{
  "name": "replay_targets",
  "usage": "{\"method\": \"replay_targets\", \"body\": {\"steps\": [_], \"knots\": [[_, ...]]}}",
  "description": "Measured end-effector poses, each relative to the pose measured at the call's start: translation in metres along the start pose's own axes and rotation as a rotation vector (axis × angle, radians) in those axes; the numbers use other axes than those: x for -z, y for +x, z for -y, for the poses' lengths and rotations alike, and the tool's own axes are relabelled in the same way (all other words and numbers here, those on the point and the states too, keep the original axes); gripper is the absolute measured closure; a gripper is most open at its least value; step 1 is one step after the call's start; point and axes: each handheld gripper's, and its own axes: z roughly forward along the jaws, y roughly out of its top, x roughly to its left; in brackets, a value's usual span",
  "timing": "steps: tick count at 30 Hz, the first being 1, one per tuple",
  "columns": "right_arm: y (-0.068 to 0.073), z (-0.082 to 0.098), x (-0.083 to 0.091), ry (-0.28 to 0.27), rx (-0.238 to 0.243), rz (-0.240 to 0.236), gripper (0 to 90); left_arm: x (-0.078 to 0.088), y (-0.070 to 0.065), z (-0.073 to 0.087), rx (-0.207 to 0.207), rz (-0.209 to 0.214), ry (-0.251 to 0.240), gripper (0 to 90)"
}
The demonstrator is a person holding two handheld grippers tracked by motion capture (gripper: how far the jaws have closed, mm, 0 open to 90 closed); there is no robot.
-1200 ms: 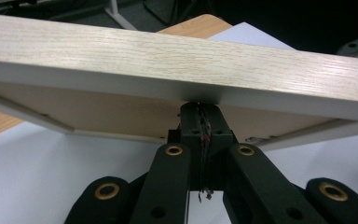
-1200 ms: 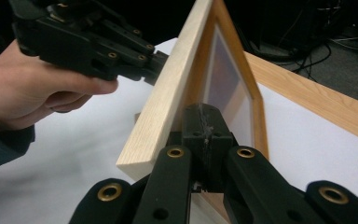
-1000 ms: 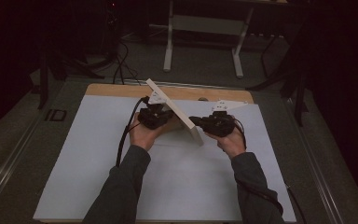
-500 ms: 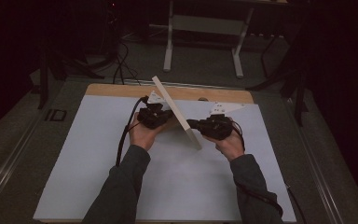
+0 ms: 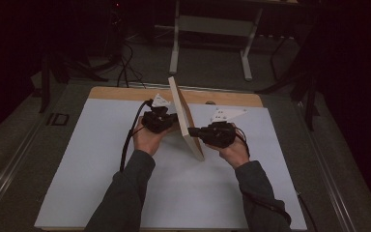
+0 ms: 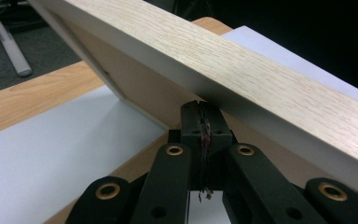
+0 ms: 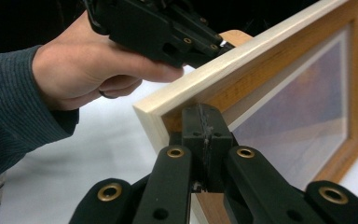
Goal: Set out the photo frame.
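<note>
A light wooden picture frame [image 5: 183, 116] stands on edge above the white sheet, tilted, with its near corner low by the right hand. My left gripper [image 5: 171, 121] is shut and its tips press the frame's back [image 6: 261, 88] from the left. My right gripper [image 5: 195, 131] is shut too, tips against the frame's front border [image 7: 298, 107] beside the glazed panel. In the left gripper view the shut tips [image 6: 200, 109] sit under the frame's broad edge. The right gripper view shows its own tips [image 7: 200, 114] at the frame's corner, with the left gripper [image 7: 168, 32] and hand beyond.
A white sheet [image 5: 101, 159] covers the table, with a wooden strip [image 5: 121, 93] along its far edge. Behind the table stand metal legs [image 5: 176, 43] and cables [image 5: 125, 63] on a dark floor. A grey border [image 5: 24, 159] runs round the sheet.
The frame has swung up from a flat diagonal lie to a steeper stand on edge. Its far end has moved right, and both hands have shifted a little with it.
</note>
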Motion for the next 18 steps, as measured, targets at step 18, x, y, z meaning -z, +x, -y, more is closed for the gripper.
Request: {"method": "replay_targets", "body": {"steps": [18], "knots": [[0.011, -0.001, -0.010, 0.013, 0.027, -0.037, 89.6, 0.000, -0.001, 0.002, -0.025, 0.030, -0.003, 90.0]]}}
